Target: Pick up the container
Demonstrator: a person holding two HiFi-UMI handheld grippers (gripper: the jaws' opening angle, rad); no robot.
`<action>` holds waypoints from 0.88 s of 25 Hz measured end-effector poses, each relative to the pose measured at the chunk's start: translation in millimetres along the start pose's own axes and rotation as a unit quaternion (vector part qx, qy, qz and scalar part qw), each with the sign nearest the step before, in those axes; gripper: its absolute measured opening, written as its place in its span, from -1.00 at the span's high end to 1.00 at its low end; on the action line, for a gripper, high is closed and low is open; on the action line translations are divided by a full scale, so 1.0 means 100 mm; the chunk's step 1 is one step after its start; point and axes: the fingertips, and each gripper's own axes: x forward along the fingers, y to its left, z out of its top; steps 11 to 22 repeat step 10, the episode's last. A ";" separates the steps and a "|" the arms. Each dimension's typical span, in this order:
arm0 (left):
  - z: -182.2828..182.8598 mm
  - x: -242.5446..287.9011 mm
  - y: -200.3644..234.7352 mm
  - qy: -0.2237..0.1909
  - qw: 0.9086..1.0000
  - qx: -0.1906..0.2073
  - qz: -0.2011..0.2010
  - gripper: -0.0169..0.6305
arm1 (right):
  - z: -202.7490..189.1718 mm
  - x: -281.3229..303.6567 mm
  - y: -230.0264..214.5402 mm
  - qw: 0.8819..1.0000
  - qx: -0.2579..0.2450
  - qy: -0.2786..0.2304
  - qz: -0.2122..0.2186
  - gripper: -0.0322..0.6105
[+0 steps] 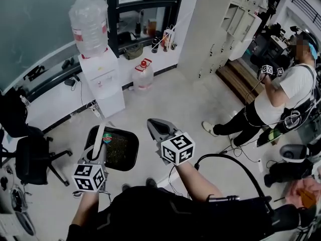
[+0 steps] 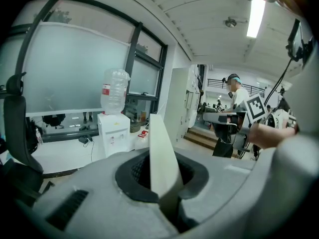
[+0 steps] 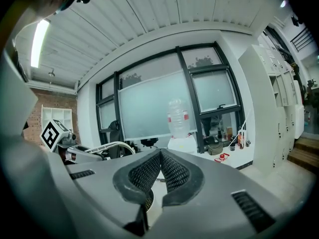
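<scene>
Head view is showing a white water dispenser point(image 1: 103, 79) at the far left and, nearer, the black mesh container point(image 1: 120, 149). Left gripper point(image 1: 100, 144) is pinching the container's white handle point(image 2: 162, 158). Right gripper point(image 1: 154, 125), just to the right, is holding its jaws pressed together on nothing.

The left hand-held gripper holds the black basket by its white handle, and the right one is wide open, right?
No: the right hand-held gripper is shut, as the right gripper view shows. The left hand-held gripper does hold the black basket by its white handle.
</scene>
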 end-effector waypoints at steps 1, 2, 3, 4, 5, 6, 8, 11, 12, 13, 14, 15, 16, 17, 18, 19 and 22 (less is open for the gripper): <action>0.00 0.00 0.00 0.001 1.000 0.000 0.000 0.87 | 0.00 0.00 -0.01 1.000 0.001 0.000 0.000 0.87; 0.00 0.01 0.00 0.001 1.000 -0.001 0.001 0.87 | 0.00 0.00 -0.02 1.000 0.002 0.000 0.000 0.87; 0.01 0.01 0.00 0.001 1.000 -0.002 0.002 0.87 | 0.01 -0.01 -0.03 1.000 0.004 0.000 0.000 0.87; 0.01 0.01 0.00 0.001 1.000 -0.003 0.003 0.87 | 0.02 -0.01 -0.03 1.000 0.009 -0.002 0.000 0.87; 0.02 0.01 -0.01 0.001 1.000 -0.003 0.003 0.87 | 0.03 -0.03 -0.03 1.000 0.013 -0.004 0.001 0.87; 0.02 0.01 -0.02 0.000 1.000 -0.002 0.003 0.87 | 0.05 -0.04 -0.03 1.000 0.016 -0.006 0.001 0.87; 0.02 0.01 -0.03 0.000 1.000 0.001 0.002 0.87 | 0.07 -0.07 -0.03 1.000 0.012 -0.010 -0.001 0.87; 0.02 0.01 -0.03 -0.001 1.000 0.003 0.001 0.87 | 0.08 -0.09 -0.03 1.000 0.004 -0.011 -0.004 0.87; 0.02 0.01 -0.03 -0.001 1.000 0.003 0.001 0.87 | 0.08 -0.09 -0.03 1.000 0.004 -0.011 -0.004 0.87; 0.02 0.01 -0.03 -0.001 1.000 0.003 0.001 0.87 | 0.08 -0.09 -0.03 1.000 0.004 -0.011 -0.004 0.87; 0.02 0.01 -0.03 -0.001 1.000 0.003 0.001 0.87 | 0.08 -0.09 -0.03 1.000 0.004 -0.011 -0.004 0.87; 0.02 0.01 -0.03 -0.001 1.000 0.003 0.001 0.87 | 0.08 -0.09 -0.03 1.000 0.004 -0.011 -0.004 0.87; 0.02 0.01 -0.03 -0.001 1.000 0.003 0.001 0.87 | 0.08 -0.09 -0.03 1.000 0.004 -0.011 -0.004 0.87; 0.02 0.01 -0.03 -0.001 1.000 0.003 0.001 0.87 | 0.08 -0.09 -0.03 1.000 0.004 -0.011 -0.004 0.87; 0.02 0.01 -0.03 -0.001 1.000 0.003 0.001 0.87 | 0.08 -0.09 -0.03 1.000 0.004 -0.011 -0.004 0.87; 0.02 0.01 -0.03 -0.001 1.000 0.003 0.001 0.87 | 0.08 -0.09 -0.03 1.000 0.004 -0.011 -0.004 0.87; 0.02 0.01 -0.03 -0.001 1.000 0.003 0.001 0.87 | 0.08 -0.09 -0.03 1.000 0.004 -0.011 -0.004 0.87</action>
